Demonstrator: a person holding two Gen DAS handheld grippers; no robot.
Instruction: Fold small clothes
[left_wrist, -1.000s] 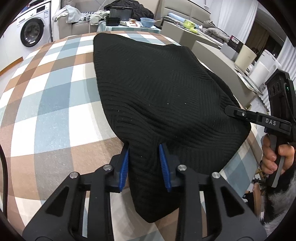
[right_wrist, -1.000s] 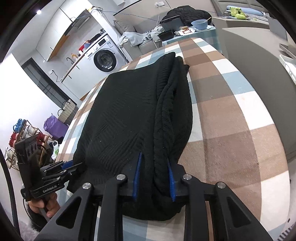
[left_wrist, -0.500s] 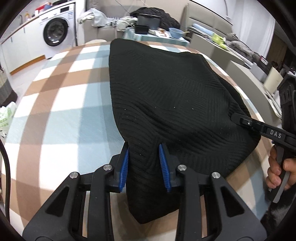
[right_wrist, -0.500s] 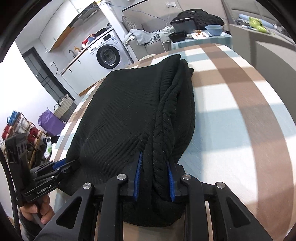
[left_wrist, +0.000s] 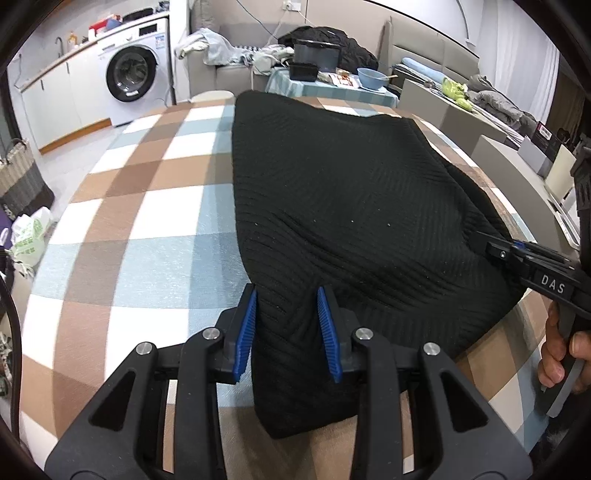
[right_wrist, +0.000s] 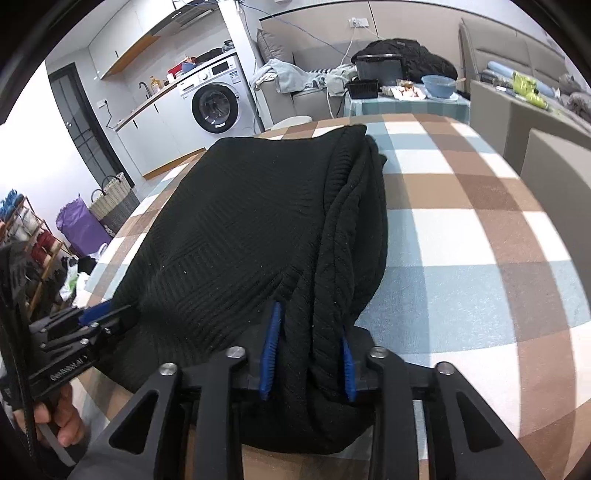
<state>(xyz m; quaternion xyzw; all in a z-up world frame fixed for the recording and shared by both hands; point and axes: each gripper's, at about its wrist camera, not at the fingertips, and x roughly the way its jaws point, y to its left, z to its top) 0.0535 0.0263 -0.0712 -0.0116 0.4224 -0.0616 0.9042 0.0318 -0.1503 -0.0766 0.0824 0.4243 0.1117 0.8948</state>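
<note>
A black ribbed knit garment (left_wrist: 351, 206) lies folded on the checked tablecloth (left_wrist: 155, 221), its doubled edge (right_wrist: 354, 221) running along the right side in the right wrist view. My left gripper (left_wrist: 287, 295) is shut on the garment's near left corner, with cloth pinched between the blue pads. My right gripper (right_wrist: 310, 325) holds the thick near right corner. Its jaws are opening, and the bunched cloth still fills the gap and touches both pads. Each gripper shows in the other's view: the right gripper (left_wrist: 495, 249) and the left gripper (right_wrist: 107, 314), each with a hand on its handle.
The table's edge curves close on both sides. A washing machine (left_wrist: 135, 77), a sofa with heaped clothes (left_wrist: 321, 44) and a small table with a blue bowl (left_wrist: 371, 78) stand beyond. Baskets (right_wrist: 110, 199) and a purple bag (right_wrist: 75, 225) sit on the floor at left.
Both grippers swung sideways with the garment's near corners in their pads, so the room behind has shifted. The right pads stand a little wider apart than before.
</note>
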